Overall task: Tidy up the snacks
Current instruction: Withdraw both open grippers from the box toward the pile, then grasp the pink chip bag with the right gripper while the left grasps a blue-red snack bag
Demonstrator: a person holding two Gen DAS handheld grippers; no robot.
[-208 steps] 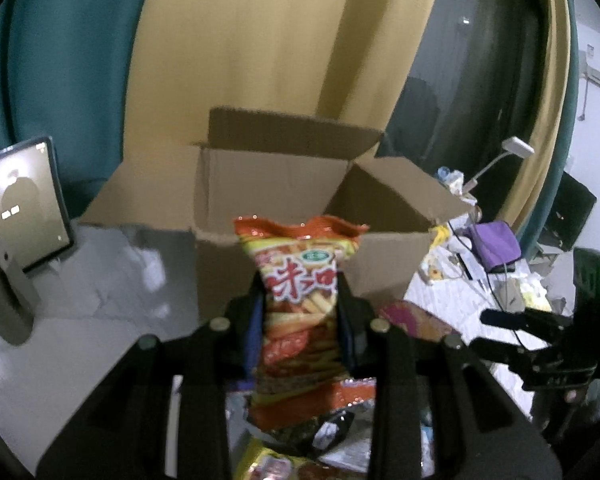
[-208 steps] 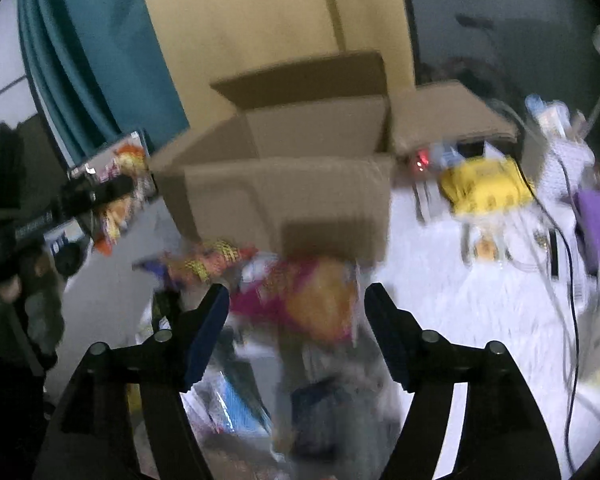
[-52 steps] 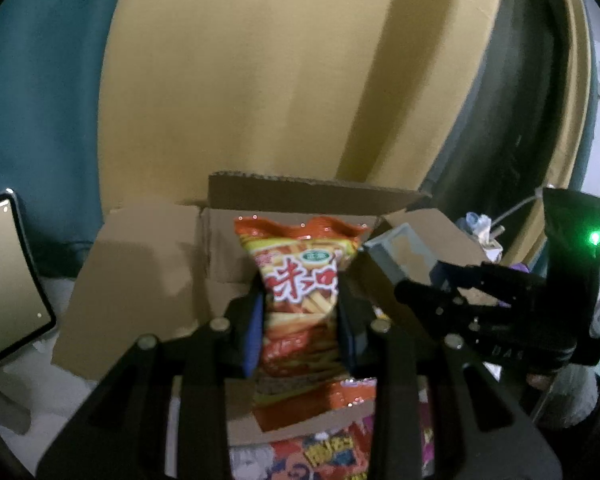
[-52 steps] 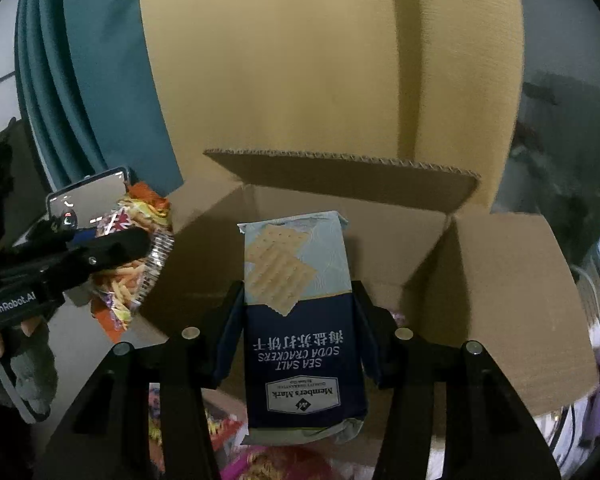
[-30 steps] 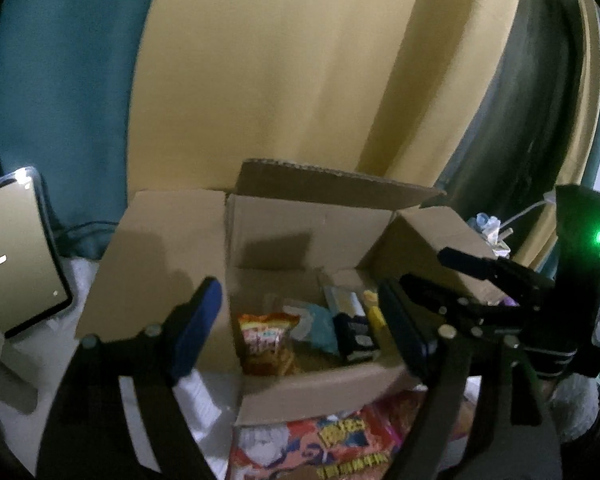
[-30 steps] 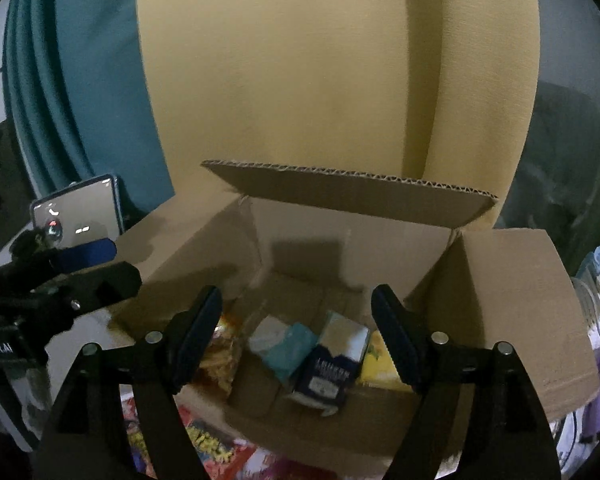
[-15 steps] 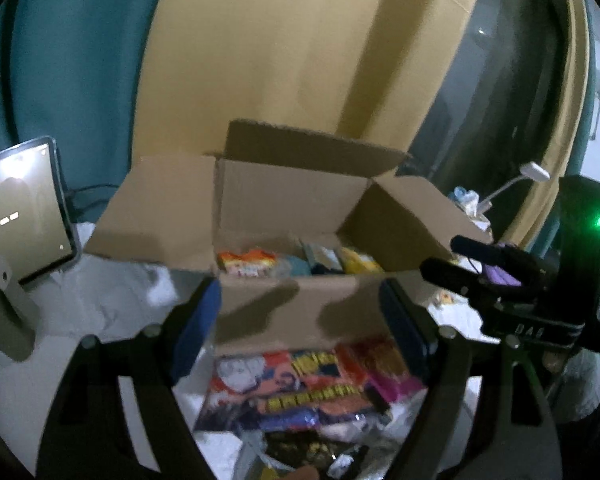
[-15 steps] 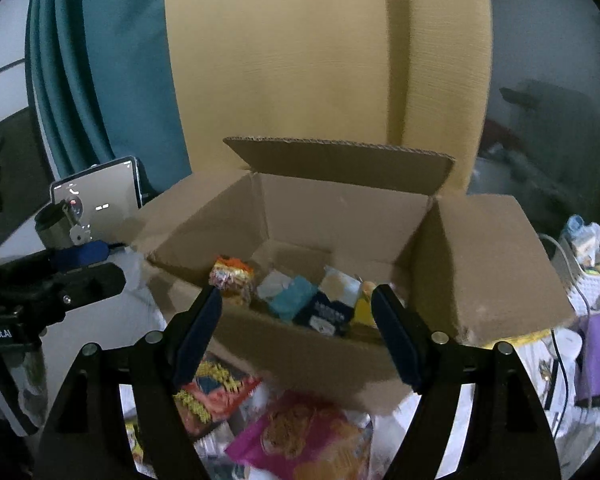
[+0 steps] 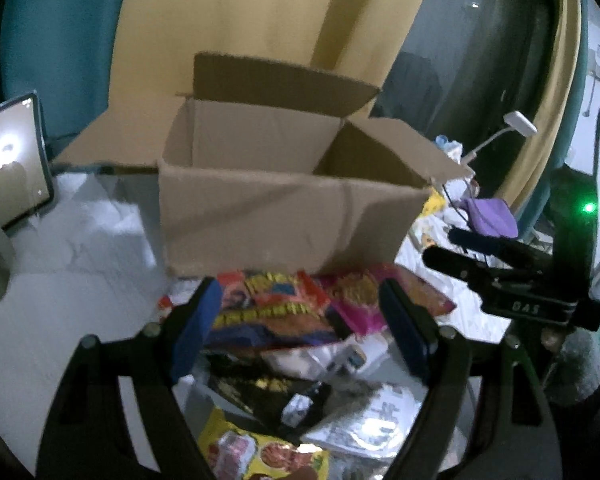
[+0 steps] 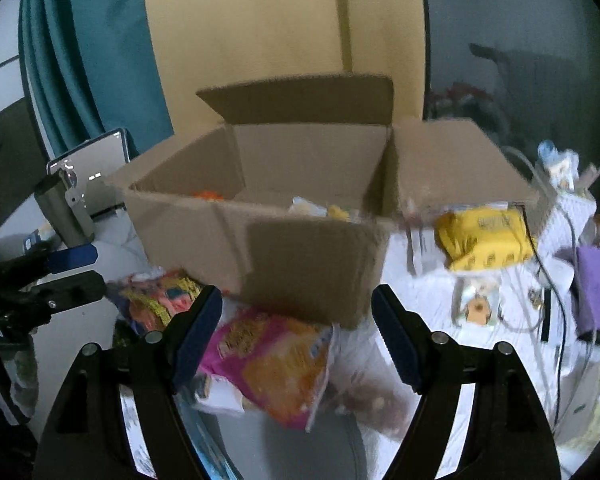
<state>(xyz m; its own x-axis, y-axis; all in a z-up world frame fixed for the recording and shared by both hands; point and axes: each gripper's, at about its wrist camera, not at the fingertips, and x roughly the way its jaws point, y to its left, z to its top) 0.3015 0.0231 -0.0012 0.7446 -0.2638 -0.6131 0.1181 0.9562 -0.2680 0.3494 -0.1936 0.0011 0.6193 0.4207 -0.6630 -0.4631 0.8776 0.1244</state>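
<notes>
An open cardboard box (image 9: 292,216) stands on the white surface; it also shows in the right wrist view (image 10: 300,248), with snack tops just visible over its rim. My left gripper (image 9: 300,324) is open and empty above a pile of snack bags: a red and blue bag (image 9: 268,312), a pink bag (image 9: 364,296), a yellow bag (image 9: 260,452). My right gripper (image 10: 296,336) is open and empty above the pink and orange bag (image 10: 276,364). The right gripper also shows in the left wrist view (image 9: 500,276); the left gripper shows in the right wrist view (image 10: 52,280).
A tablet on a stand (image 9: 12,168) stands left of the box. A yellow pack (image 10: 484,240), cables, a purple cloth (image 9: 488,216) and a small lamp (image 9: 516,124) clutter the right side. Yellow and teal curtains hang behind.
Both grippers let their snacks go into the box, opened, and have pulled back and down. They now hang over the snack pile in front of the box.
</notes>
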